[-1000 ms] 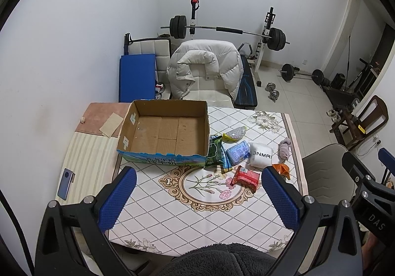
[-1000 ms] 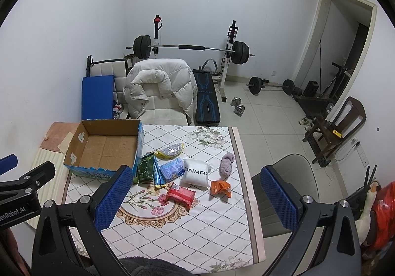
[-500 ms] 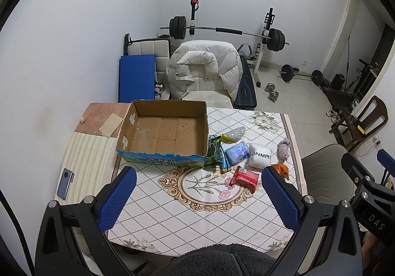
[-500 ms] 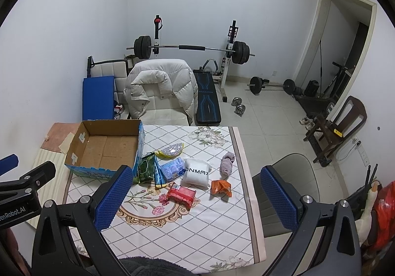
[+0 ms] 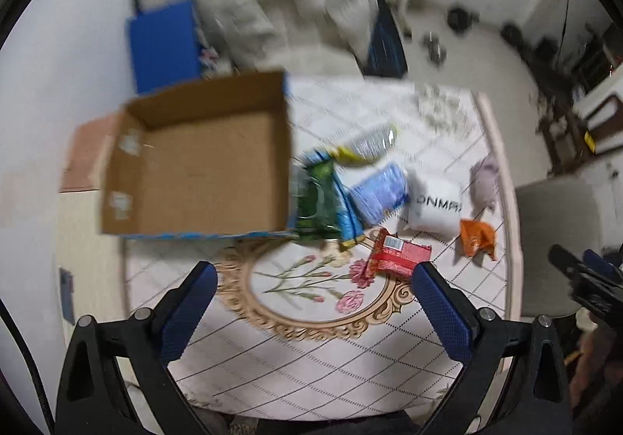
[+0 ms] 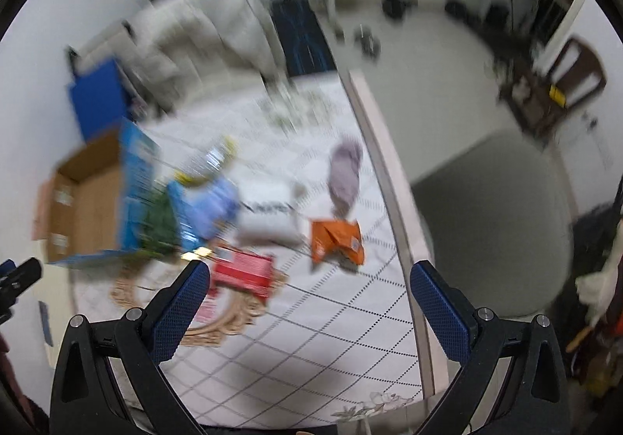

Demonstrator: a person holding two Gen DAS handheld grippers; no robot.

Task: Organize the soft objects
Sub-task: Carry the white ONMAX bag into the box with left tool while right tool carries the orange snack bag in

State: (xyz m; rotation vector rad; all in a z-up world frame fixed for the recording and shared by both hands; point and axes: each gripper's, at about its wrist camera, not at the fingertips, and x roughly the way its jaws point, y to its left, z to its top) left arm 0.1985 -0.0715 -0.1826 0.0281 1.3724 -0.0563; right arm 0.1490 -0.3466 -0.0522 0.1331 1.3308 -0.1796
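Soft packets lie in a loose cluster on the patterned tablecloth point(image 5: 311, 376), just right of an open cardboard box point(image 5: 202, 162) that sits at about 10 o'clock in the left wrist view. Going left to right: a green bag point(image 5: 315, 197) touches the box wall, a blue pack point(image 5: 379, 192) lies beside it with a yellow-edged packet point(image 5: 366, 147) at its 12 o'clock, then a white pouch point(image 5: 434, 207), a red pack point(image 5: 401, 254) at its 7 o'clock, an orange packet point(image 5: 477, 236), and a mauve cloth point(image 5: 484, 182) near the table's right edge. The left gripper point(image 5: 313, 308) hangs above the cloth's floral medallion, jaws wide apart and holding nothing. The right gripper point(image 6: 309, 304) is likewise spread wide and empty, with the red pack point(image 6: 243, 271) just past its left finger and the orange packet point(image 6: 337, 242) at 12 o'clock. Both views are motion-blurred.
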